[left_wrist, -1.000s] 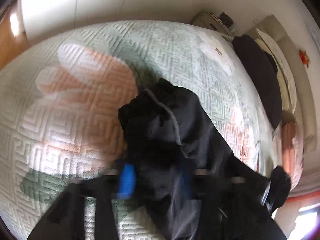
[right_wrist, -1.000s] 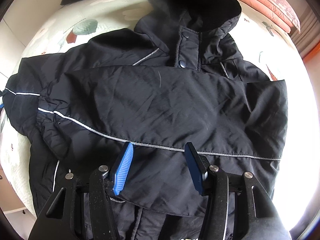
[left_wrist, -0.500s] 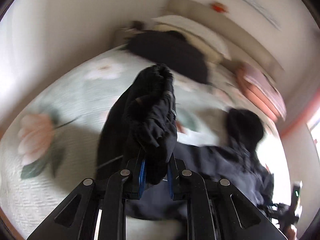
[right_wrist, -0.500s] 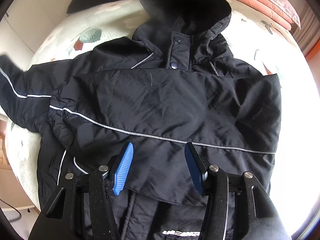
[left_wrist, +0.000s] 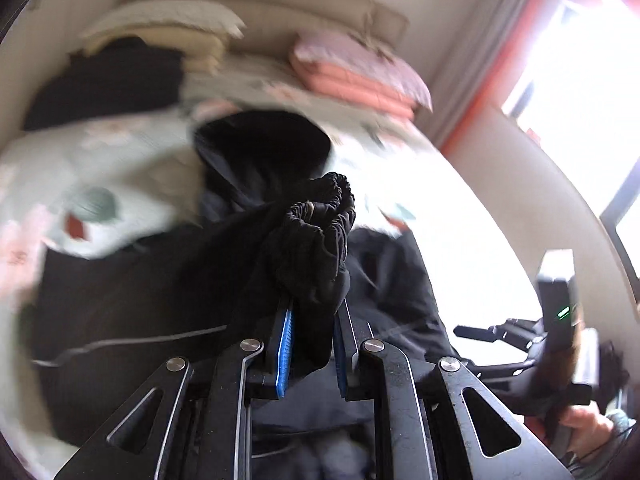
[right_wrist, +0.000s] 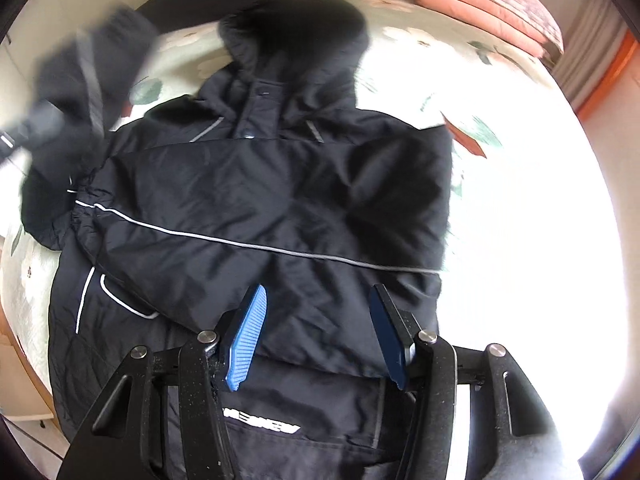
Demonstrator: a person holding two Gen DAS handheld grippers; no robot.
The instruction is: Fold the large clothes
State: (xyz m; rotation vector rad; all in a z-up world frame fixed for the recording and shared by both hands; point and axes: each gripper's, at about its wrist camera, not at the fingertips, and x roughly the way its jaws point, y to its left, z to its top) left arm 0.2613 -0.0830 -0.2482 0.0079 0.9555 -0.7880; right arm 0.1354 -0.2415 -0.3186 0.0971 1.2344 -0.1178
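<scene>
My left hand-held gripper (left_wrist: 310, 344) clamps the sleeve cuff (left_wrist: 320, 220), lifted above the jacket (right_wrist: 272, 200) for folding across; my right hand-held gripper (right_wrist: 318, 332) hovers over it, jaws apart, empty.

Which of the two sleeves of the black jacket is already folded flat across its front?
The sleeve with the grey stripe lies flat across the jacket. The other sleeve is raised, its cuff clamped in the left gripper.

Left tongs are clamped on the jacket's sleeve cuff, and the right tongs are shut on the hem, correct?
Not quite. The left tongs do clamp the sleeve cuff, but the right tongs are open above the jacket, gripping nothing, as the right wrist view shows.
</scene>
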